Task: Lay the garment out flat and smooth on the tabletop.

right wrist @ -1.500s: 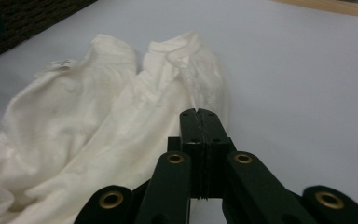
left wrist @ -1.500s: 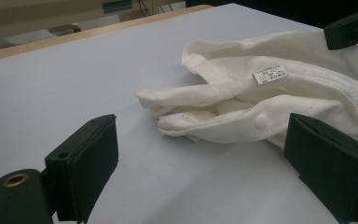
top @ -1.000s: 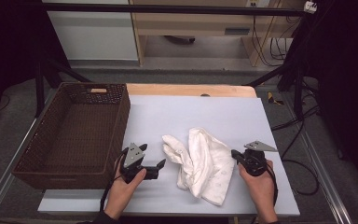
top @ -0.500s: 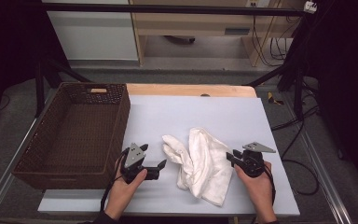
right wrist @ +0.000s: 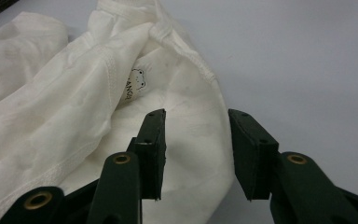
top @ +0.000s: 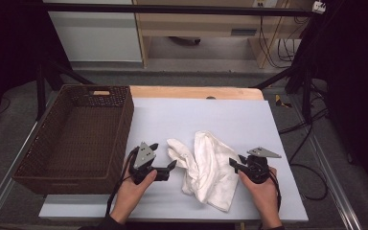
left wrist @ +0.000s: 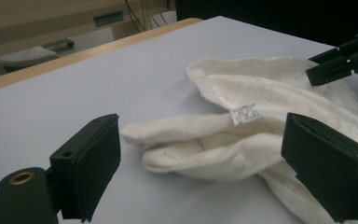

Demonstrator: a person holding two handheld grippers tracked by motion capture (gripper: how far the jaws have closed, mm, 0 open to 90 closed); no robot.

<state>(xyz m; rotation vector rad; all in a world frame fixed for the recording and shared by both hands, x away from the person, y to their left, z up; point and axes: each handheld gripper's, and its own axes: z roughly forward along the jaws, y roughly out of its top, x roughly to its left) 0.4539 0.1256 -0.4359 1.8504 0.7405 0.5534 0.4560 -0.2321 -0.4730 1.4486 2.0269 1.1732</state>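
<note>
A crumpled white cloth [top: 206, 167] lies on the pale blue table mat [top: 196, 115]. My left gripper [top: 164, 155] rests just left of the cloth, open wide. In the left gripper view its jaws [left wrist: 203, 133] frame the cloth's rolled end [left wrist: 205, 140], which carries a small label, without touching it. My right gripper [top: 235, 162] is at the cloth's right edge and is open. In the right gripper view its jaws [right wrist: 196, 122] straddle the hemmed edge of the cloth [right wrist: 74, 107], just below a printed tag. The right gripper [left wrist: 342, 58] also shows far off in the left gripper view.
A dark brown wicker basket [top: 124, 120] with nothing in it stands at the left of the mat. A wooden strip [top: 196, 92] runs along the table's far edge. Cables [top: 306, 167] trail off the right side.
My right gripper has crept a little to the left, onto the cloth's right edge. The left gripper and the cloth have hardly moved.
</note>
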